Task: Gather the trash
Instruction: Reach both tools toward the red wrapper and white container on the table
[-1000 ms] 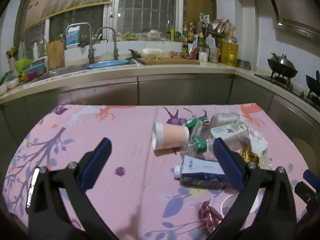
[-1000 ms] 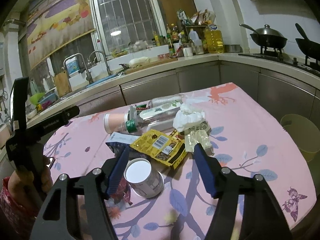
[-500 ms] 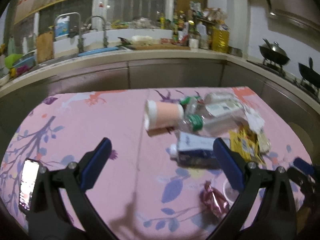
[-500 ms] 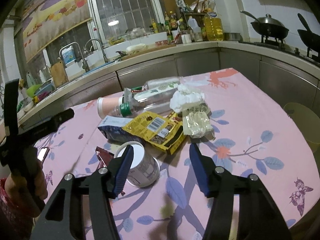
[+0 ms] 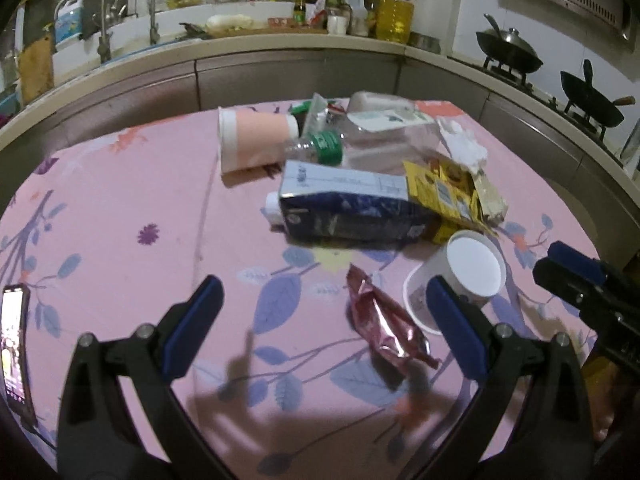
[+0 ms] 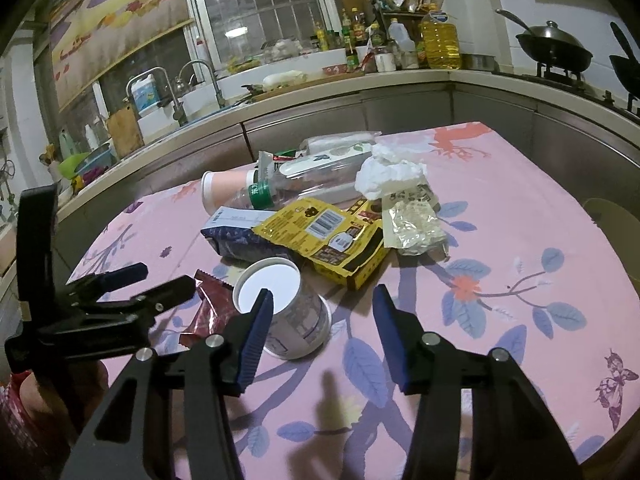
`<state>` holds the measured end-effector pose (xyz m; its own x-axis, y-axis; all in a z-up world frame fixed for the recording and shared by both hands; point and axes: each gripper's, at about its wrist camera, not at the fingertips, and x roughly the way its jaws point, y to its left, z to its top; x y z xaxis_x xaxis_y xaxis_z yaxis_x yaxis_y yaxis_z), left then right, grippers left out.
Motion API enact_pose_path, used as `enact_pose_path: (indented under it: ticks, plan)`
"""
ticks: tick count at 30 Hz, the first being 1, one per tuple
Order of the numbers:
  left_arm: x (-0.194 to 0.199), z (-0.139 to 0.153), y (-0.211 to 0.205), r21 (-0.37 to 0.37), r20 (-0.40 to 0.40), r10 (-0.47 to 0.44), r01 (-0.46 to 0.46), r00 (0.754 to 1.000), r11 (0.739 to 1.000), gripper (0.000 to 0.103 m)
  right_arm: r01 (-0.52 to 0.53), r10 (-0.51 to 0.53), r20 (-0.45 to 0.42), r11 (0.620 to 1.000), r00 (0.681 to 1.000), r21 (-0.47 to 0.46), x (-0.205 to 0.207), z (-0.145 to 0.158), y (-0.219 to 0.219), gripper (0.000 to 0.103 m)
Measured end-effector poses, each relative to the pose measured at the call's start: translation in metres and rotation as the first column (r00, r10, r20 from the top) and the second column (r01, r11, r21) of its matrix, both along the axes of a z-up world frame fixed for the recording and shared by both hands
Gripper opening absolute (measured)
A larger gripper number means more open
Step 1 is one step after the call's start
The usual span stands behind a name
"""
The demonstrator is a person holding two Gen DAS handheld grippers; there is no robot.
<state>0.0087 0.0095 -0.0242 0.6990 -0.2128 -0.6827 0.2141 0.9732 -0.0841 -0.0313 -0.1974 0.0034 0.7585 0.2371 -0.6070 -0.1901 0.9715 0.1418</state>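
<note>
Trash lies heaped on the pink tablecloth (image 5: 120,208): a pink paper cup (image 5: 252,140), a clear bottle with a green cap (image 5: 332,144), a blue carton (image 5: 348,208), a yellow packet (image 6: 320,232), white tissue (image 6: 388,176). A shiny red wrapper (image 5: 384,328) lies between the wide-apart fingers of my left gripper (image 5: 324,320), which is open above it. A white cup (image 6: 288,304) lies on its side by the left finger of my right gripper (image 6: 324,328). Its jaws are closing; the right finger stands clear of the cup.
A phone (image 5: 14,340) lies at the table's left edge. A pale round seat (image 6: 612,232) stands beyond the right edge. A counter with a sink (image 6: 192,108), bottles and woks (image 6: 556,52) runs behind the table. The left gripper (image 6: 164,278) hovers close beside the right one.
My left gripper has sunk and tipped downward, so the red wrapper now lies between its fingers. The right gripper's jaws have narrowed and come down beside the white cup.
</note>
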Motion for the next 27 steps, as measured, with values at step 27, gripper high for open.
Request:
enact_pose_path:
  ticks: [27]
  plan:
    - [0.003,-0.018,0.004,0.086,-0.051,0.074,-0.07,0.996,0.994,0.097,-0.041,0.042,-0.014,0.999,0.999,0.029,0.002,-0.006,0.012,0.049]
